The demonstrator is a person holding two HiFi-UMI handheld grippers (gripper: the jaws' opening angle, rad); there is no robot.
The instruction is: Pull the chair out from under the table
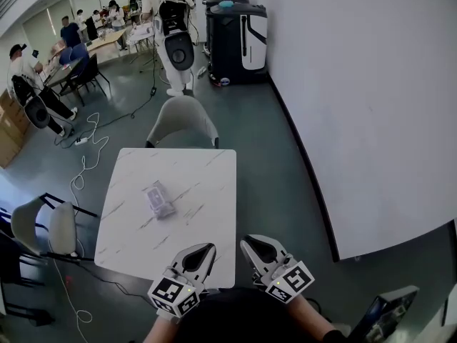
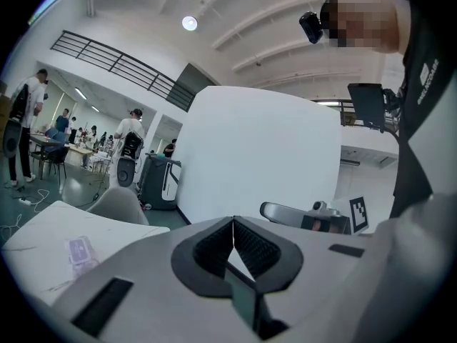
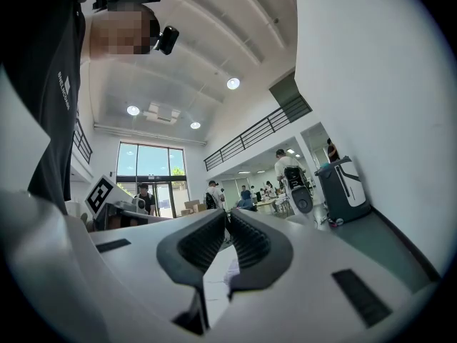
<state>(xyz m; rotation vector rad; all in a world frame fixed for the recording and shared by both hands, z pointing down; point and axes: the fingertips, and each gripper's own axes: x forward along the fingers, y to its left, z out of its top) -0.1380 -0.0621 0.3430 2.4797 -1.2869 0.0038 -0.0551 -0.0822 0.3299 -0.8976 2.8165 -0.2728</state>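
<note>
**Chair not yet reached as both grippers are hovering at the table's near edge**

At the bottom of the frame, the left gripper and right gripper are clenching their jaws on nothing. The grey chair is sitting tucked at the far edge of the marble table, upper centre. The approach looks barely begun: next, a gripper needs to reach round, open and grasp the backrest.

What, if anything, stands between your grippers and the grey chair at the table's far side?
The white table itself: the left gripper and right gripper are at its near edge, the chair at its far edge.
</note>
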